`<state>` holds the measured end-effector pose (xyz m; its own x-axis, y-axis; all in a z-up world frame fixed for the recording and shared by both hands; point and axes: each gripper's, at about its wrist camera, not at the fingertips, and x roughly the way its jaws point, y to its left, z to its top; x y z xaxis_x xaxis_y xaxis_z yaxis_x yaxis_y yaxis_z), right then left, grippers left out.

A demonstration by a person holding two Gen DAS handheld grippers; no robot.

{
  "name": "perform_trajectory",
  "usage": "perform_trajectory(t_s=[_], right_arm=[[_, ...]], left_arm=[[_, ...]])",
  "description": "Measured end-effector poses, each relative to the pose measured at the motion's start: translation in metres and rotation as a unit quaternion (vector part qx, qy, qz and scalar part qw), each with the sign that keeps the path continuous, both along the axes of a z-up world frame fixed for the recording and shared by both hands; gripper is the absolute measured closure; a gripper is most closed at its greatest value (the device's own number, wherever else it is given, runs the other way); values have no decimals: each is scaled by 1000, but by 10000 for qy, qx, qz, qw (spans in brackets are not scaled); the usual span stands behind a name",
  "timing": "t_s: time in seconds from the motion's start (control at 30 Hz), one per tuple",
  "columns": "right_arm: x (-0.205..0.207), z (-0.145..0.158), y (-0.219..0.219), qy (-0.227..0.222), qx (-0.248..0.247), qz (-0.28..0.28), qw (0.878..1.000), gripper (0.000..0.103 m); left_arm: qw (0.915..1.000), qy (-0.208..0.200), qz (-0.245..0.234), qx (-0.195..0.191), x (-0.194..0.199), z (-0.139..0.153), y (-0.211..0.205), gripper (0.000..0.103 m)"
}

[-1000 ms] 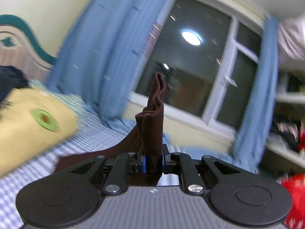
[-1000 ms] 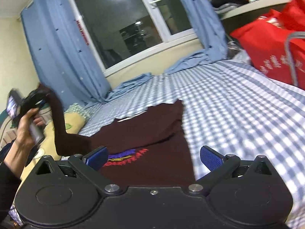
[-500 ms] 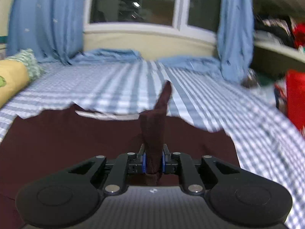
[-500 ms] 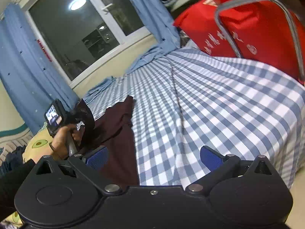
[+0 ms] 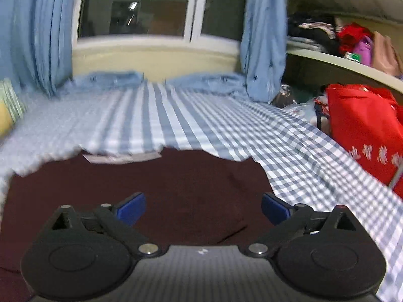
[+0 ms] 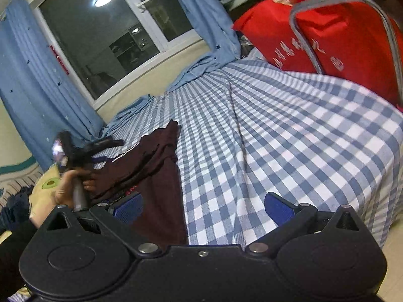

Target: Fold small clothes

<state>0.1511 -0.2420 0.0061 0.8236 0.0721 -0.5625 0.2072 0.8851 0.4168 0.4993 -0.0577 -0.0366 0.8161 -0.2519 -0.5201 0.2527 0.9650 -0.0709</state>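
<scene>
Hovering low, the left gripper [image 5: 202,207] is opening its jaws, nothing between them, above the maroon shirt [image 5: 176,188] on the checked bedsheet [image 5: 201,115]. Right gripper [image 6: 202,207] gapes empty. Red bag [image 5: 365,130] at three o'clock; window [image 5: 141,7] at twelve.

Checked bed [image 6: 289,130]: maroon shirt [image 5: 176,188] lying on it.

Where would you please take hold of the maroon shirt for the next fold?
Judging by its pose, grip the maroon shirt at its free right edge, coming from the bare checked sheet. That edge lies flat and unobstructed, nearest the open right gripper.
</scene>
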Motion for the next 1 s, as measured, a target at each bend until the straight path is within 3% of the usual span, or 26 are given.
perform_trajectory(t_s=[0.13,0.27,0.47,0.63,0.73,1.0], right_arm=[[9,7,22,-22,-36,285,9996,1],[25,12,54,-39,-119,623,9980,1],[43,22,104,-141,-222,1074,9939,1],[56,24,142,-73,-350,1361,9900,1],[59,23,163,-26,-415,1454,9885,1],[62,13,214,176,-936,2002,9751,1]], left_arm=[[9977,-303,-50,599,-58,29,47,1],[9961,-287,41,829,-115,43,98,1],[9920,-168,396,1190,-194,25,175,1],[9853,-44,720,1548,-243,12,216,1],[9835,167,855,1587,-265,8,231,1],[9819,947,1203,1118,-291,-7,242,1]])
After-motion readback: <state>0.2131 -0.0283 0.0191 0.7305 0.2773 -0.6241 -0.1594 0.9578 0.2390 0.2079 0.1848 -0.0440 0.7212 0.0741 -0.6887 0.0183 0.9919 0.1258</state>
